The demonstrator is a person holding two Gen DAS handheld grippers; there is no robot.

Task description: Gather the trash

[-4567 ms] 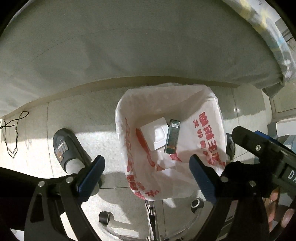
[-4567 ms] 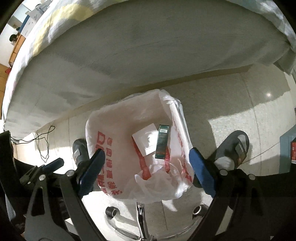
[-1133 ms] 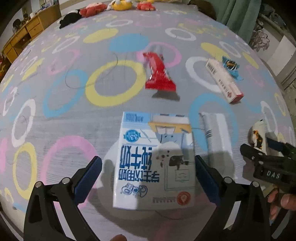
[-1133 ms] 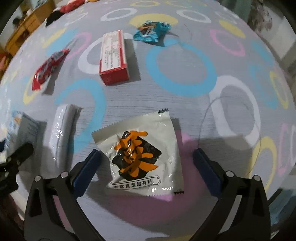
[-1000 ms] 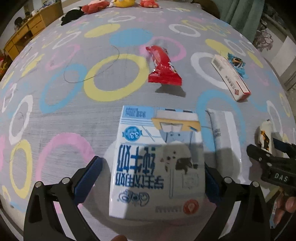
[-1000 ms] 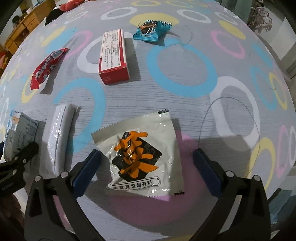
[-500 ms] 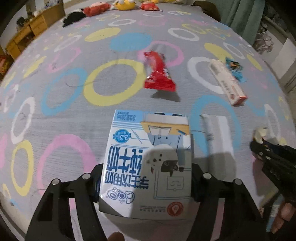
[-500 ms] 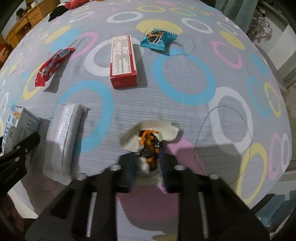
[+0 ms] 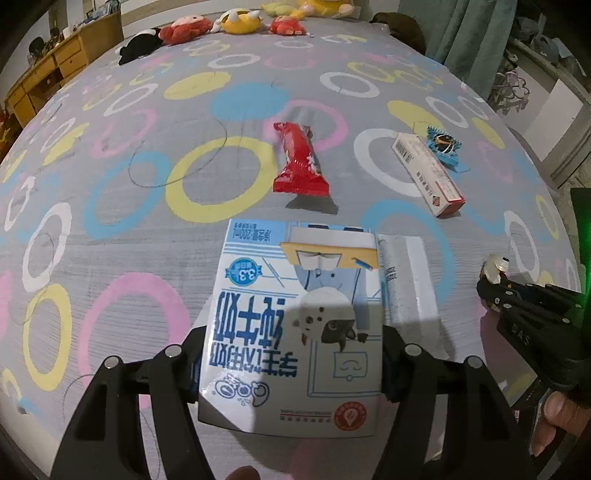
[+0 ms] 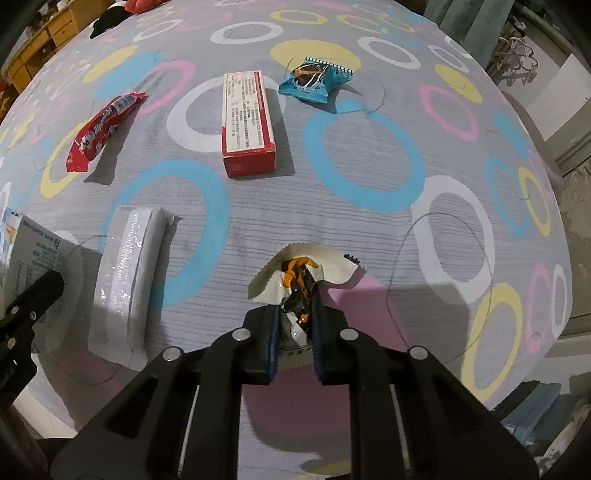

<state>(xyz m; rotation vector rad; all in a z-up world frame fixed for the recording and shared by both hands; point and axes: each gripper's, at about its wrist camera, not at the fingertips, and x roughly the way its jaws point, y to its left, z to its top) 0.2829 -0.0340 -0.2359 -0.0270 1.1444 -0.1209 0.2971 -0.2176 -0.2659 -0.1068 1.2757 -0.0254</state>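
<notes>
My left gripper (image 9: 291,365) is shut on a blue and white milk carton (image 9: 295,325) and holds it over the bed's near edge. My right gripper (image 10: 294,325) is shut on a crumpled white snack packet with orange print (image 10: 301,275). The right gripper also shows at the right of the left wrist view (image 9: 491,280), and the carton at the left of the right wrist view (image 10: 26,243). On the bed lie a red wrapper (image 9: 299,166), a red and white box (image 10: 247,122), a blue snack packet (image 10: 314,79) and a white plastic pack (image 10: 125,273).
The bed has a grey cover with coloured rings (image 9: 147,184). Plush toys (image 9: 236,20) lie along its far edge. A wooden desk (image 9: 55,62) stands far left and a green curtain (image 9: 476,40) far right. The bed's near edge drops off below both grippers.
Both grippers left the bin bag on the floor and came over the bed. The left jaws closed on the milk carton. The right jaws closed on the snack packet, crumpling it.
</notes>
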